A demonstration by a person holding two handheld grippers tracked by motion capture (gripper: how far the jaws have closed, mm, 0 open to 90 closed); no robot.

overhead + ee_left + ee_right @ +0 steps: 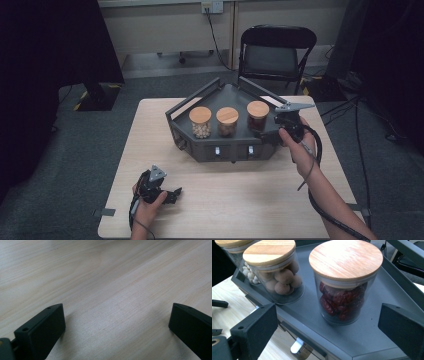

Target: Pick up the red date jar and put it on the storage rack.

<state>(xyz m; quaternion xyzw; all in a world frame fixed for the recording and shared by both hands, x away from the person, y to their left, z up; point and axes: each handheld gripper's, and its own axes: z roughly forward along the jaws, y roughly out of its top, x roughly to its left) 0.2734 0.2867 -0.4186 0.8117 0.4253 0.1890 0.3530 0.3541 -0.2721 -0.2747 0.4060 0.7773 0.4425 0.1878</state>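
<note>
Glass jar of red dates (344, 290) sits centre-frame on the grey tray (372, 340) — right gripper (327, 327) gapes before it; advance level, straddle the glass below the lid. Left gripper (172, 194) rests spread, lower left.

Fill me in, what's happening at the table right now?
A person holds a gripper in each hand. The right gripper is open and lined up on the jar of red dried fruit, the rightmost of three wood-lidded jars standing on the grey tray; its jaws stand wide on either side, not touching the glass. The jar of brown balls and the jar of pale nuts stand beside it. The left gripper rests open, low over the bare wooden table, holding nothing.
</note>
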